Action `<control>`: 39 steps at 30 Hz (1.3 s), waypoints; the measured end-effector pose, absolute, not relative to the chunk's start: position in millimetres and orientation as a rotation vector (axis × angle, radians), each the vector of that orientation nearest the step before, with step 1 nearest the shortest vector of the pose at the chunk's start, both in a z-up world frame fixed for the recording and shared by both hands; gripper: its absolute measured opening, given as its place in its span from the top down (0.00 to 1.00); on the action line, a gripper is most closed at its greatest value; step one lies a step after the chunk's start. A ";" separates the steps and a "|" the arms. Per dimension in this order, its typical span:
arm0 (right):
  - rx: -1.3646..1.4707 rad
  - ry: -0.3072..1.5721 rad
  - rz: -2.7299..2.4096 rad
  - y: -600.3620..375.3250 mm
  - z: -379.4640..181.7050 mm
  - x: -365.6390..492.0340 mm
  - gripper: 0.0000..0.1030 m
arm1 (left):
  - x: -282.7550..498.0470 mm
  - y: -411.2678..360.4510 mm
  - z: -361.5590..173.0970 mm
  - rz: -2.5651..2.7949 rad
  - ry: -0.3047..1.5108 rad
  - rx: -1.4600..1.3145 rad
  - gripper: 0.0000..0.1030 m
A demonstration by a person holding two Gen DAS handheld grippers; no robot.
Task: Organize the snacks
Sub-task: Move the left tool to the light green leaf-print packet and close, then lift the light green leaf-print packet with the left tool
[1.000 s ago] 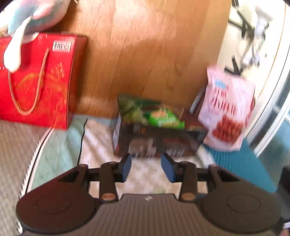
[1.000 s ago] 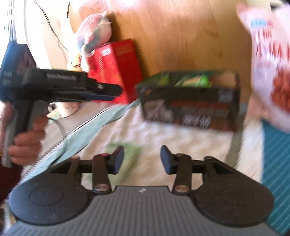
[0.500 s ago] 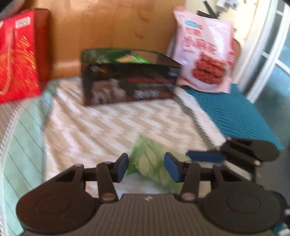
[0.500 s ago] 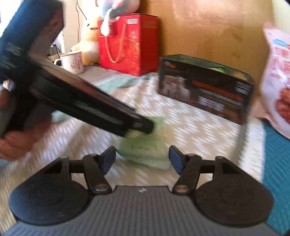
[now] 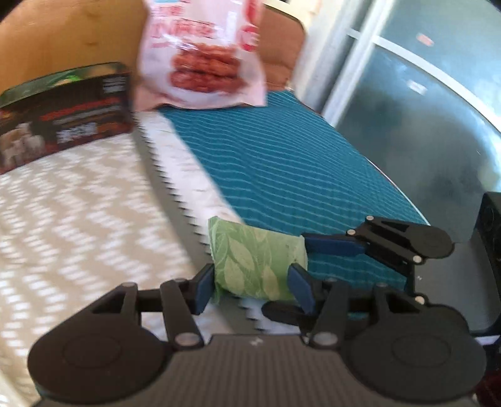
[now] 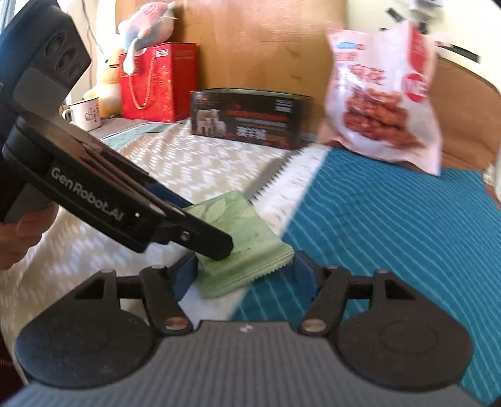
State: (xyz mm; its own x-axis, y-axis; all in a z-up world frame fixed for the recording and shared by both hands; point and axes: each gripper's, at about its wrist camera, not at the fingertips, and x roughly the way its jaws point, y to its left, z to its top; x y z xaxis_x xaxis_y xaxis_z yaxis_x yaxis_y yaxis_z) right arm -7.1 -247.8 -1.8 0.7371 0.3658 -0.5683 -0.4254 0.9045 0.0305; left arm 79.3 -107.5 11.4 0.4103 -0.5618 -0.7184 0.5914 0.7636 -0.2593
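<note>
1. Nearest in both wrist views lies a flat pale-green snack packet printed with leaves (image 5: 255, 260) (image 6: 238, 241), on the seam where a cream zigzag-patterned cloth (image 5: 78, 219) meets a teal ribbed mat (image 5: 281, 162).
2. The left gripper (image 5: 252, 286) straddles the packet; its jaws are opening, with the blue pads on either side of the packet. The left pad sits right at the packet's edge, and whether it touches cannot be told through the blur.
3. The right gripper (image 6: 242, 277) comes at the same packet from the other side, its jaws spread with the packet's crimped end between them, a gap showing at the right pad.
4. In the right wrist view a person's hand (image 6: 22, 234) holds the left gripper's handle.
5. Farther back stands an open dark cardboard box with a lamb picture (image 6: 250, 117).
6. Just right of it, a pink-and-white plastic bag of red sausages (image 6: 382, 106) is propped upright.
7. Farthest left are a white enamel mug (image 6: 84, 112), a red gift bag with rope handles (image 6: 156, 84), and plush toys (image 6: 141, 28).
</note>
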 end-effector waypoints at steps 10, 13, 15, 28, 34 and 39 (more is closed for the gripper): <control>-0.053 0.578 0.391 -274.8 -7.0 -32.6 0.31 | 91.9 -108.4 33.5 -0.700 0.876 0.005 0.52; -0.068 0.574 0.387 -271.7 -8.0 -31.9 0.31 | 97.6 -114.3 32.4 -0.703 0.895 0.018 0.52; -0.077 0.569 0.377 -270.2 -8.3 -37.3 0.31 | 95.9 -123.1 27.2 -0.716 0.906 0.044 0.53; 0.014 0.551 0.295 -288.5 -8.4 -70.1 0.63 | 66.6 -167.6 8.9 -0.859 0.941 0.102 0.54; 0.041 0.560 0.272 -303.3 -1.8 -70.3 0.66 | 69.2 -176.1 16.8 -0.903 0.918 0.081 0.56; 0.018 0.522 0.288 -302.8 7.4 -59.1 0.67 | 78.6 -164.7 28.8 -0.890 0.884 0.036 0.58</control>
